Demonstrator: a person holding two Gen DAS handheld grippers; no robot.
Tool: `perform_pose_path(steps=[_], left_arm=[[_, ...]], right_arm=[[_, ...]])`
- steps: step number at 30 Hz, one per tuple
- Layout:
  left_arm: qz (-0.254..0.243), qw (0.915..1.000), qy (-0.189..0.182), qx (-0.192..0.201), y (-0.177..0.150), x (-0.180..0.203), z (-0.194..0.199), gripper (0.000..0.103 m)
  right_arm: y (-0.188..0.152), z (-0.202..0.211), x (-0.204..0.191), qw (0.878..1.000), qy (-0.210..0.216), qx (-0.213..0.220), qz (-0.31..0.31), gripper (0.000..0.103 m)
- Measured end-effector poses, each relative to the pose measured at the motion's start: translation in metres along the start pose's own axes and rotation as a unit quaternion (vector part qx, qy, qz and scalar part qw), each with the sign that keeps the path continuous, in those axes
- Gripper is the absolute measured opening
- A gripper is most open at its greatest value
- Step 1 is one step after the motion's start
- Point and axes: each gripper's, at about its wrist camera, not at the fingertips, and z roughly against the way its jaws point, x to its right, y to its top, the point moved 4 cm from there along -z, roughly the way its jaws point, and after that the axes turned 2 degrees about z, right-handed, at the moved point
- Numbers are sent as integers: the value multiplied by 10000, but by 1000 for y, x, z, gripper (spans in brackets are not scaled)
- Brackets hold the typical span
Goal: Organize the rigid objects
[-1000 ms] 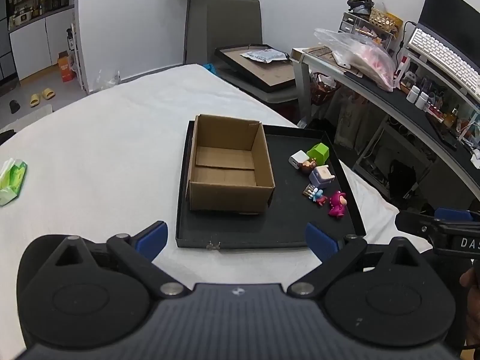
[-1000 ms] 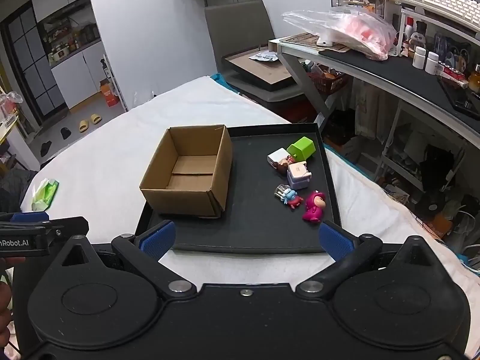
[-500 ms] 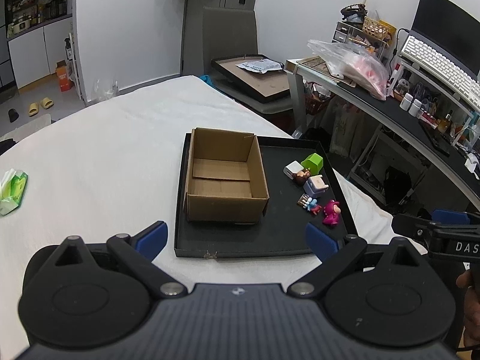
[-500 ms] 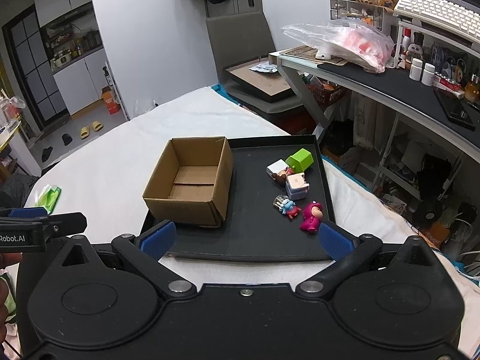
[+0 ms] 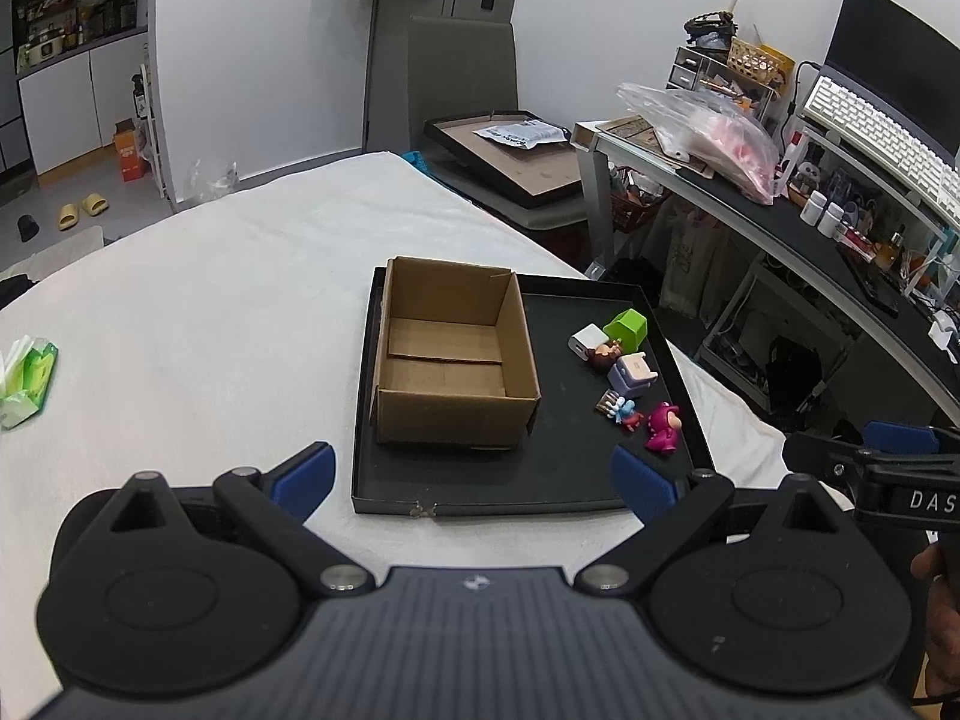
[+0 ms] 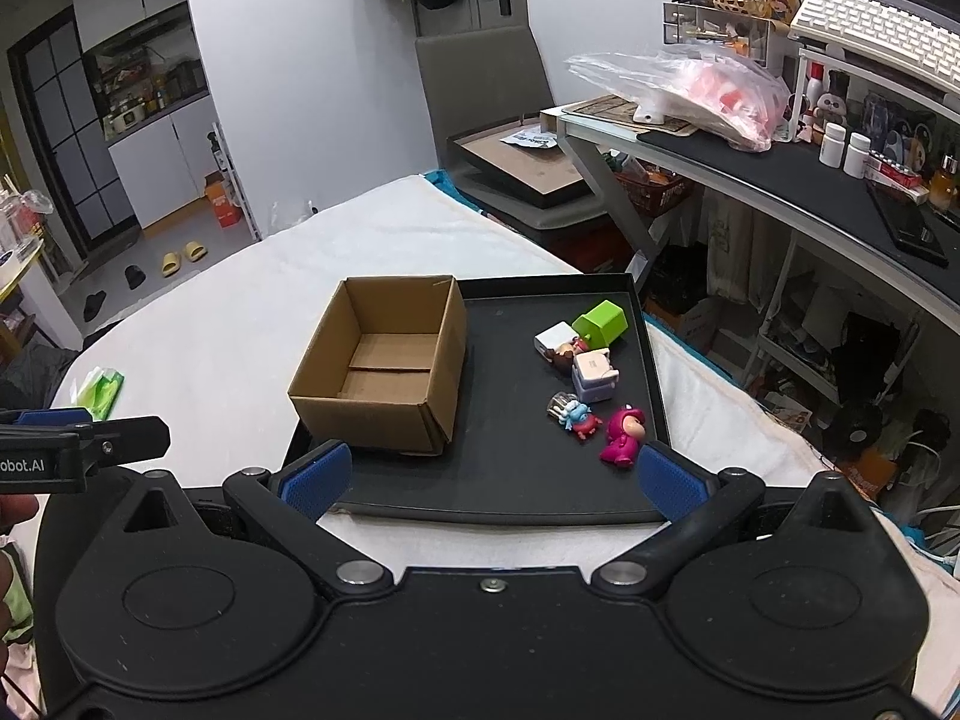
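An empty cardboard box (image 5: 451,354) (image 6: 384,360) stands on the left part of a black tray (image 5: 540,480) (image 6: 498,498) on the white bed. Right of the box lie several small toys: a green block (image 5: 627,325) (image 6: 602,322), a white cube (image 5: 585,341) (image 6: 555,337), a lilac cube (image 5: 632,371) (image 6: 593,373), a blue-red figure (image 5: 623,411) (image 6: 577,415) and a pink figure (image 5: 663,426) (image 6: 624,435). My left gripper (image 5: 474,477) is open, held back from the tray's near edge. My right gripper (image 6: 493,474) is open too, just short of the tray, nothing between its fingers.
A green tissue pack (image 5: 27,375) (image 6: 102,390) lies on the bed at the left. A grey chair (image 5: 462,72) stands beyond the bed. A cluttered desk (image 5: 798,222) with a keyboard (image 6: 876,30) runs along the right. The other gripper shows at each view's edge.
Both grippers have drawn back and risen a little, so the tray and box appear smaller and farther. Box and toys have not moved; both grippers stay open.
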Motion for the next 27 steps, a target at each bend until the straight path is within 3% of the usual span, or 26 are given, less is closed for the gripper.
perform_pose_path(steps=[27], left_arm=[[32,9998,68,197,7,-5,13,98]], right_arm=[[0,3,-3,10000,40,58,22,103]])
